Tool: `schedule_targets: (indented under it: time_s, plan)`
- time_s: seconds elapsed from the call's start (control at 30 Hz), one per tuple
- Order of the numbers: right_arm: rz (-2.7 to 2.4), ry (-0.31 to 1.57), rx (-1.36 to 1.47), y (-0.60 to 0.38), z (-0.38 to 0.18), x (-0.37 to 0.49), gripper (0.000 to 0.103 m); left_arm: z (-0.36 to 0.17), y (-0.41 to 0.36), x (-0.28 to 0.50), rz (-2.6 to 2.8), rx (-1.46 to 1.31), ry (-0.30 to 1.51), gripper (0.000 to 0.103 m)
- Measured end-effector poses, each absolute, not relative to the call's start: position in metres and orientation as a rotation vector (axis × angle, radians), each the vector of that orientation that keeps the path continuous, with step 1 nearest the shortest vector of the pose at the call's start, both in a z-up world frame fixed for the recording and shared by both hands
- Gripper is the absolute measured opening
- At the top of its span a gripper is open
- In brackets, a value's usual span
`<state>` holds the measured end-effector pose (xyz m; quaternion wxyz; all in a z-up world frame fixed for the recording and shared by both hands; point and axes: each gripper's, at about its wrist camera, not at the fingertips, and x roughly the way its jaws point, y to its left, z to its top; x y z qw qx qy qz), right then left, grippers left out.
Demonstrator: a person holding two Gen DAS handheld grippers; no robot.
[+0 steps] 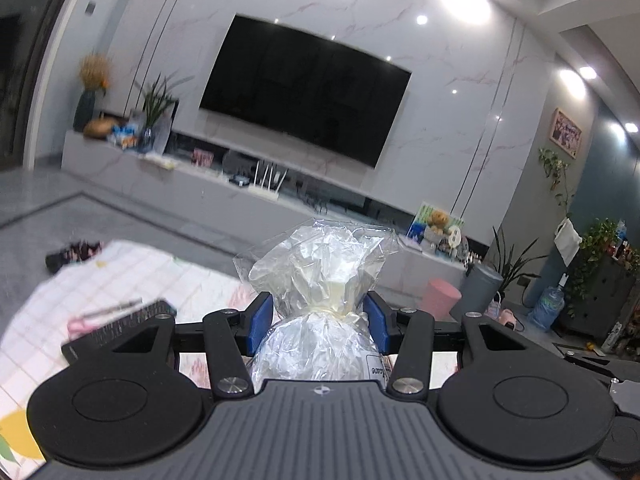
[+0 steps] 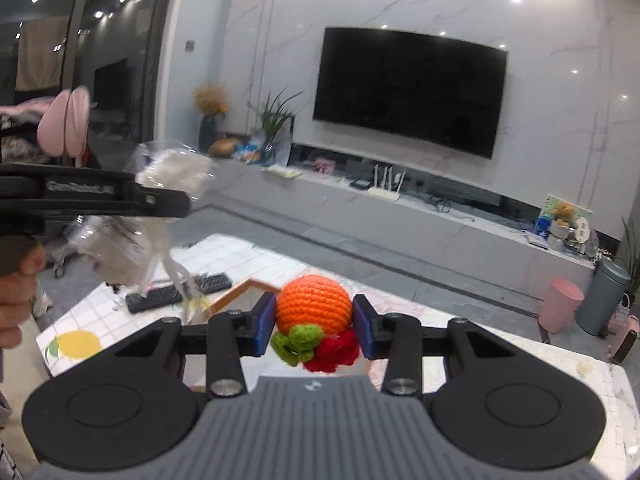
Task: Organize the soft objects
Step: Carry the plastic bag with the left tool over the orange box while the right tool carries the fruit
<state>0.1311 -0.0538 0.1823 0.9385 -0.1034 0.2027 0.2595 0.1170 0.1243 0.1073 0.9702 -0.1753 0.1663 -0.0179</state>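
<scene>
In the left wrist view my left gripper [image 1: 320, 326] is shut on a clear plastic bag [image 1: 320, 264] tied at the neck, its crinkled top flaring above the blue pads. The same bag [image 2: 132, 224] shows blurred at the left of the right wrist view, held by the left gripper [image 2: 176, 204] in a person's hand. My right gripper [image 2: 314, 326] is shut on an orange crocheted ball [image 2: 314, 304] with green and red knitted bits hanging below it. Both are lifted above the table.
A table with a white checked cloth [image 1: 120, 280] carries a black keyboard [image 2: 178, 292] and pink scissors [image 1: 80, 324]. Beyond stand a TV [image 1: 304, 92], a long grey cabinet [image 2: 400, 216], a pink bin [image 2: 560, 306] and a grey bin [image 2: 600, 300].
</scene>
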Motion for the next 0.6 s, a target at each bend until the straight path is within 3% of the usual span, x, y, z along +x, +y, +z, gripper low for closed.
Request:
schedule_targets:
  time_s: [0.3,0.4,0.6]
  plan:
    - [0.581,0.519,-0.300,-0.018,0.135,0.152,0.041,0.088,0.153,0.123,-0.178,-0.513,0.285,0.056]
    - [0.571,0.556,-0.302,-0.007,0.116,0.164,0.041,0.096,0.144,0.120,-0.209,-0.424,0.248,0.056]
    - [0.554,0.623,-0.328,0.004,0.083,0.166,0.041,0.072,0.123,0.141,-0.077,-0.253,0.377,0.056]
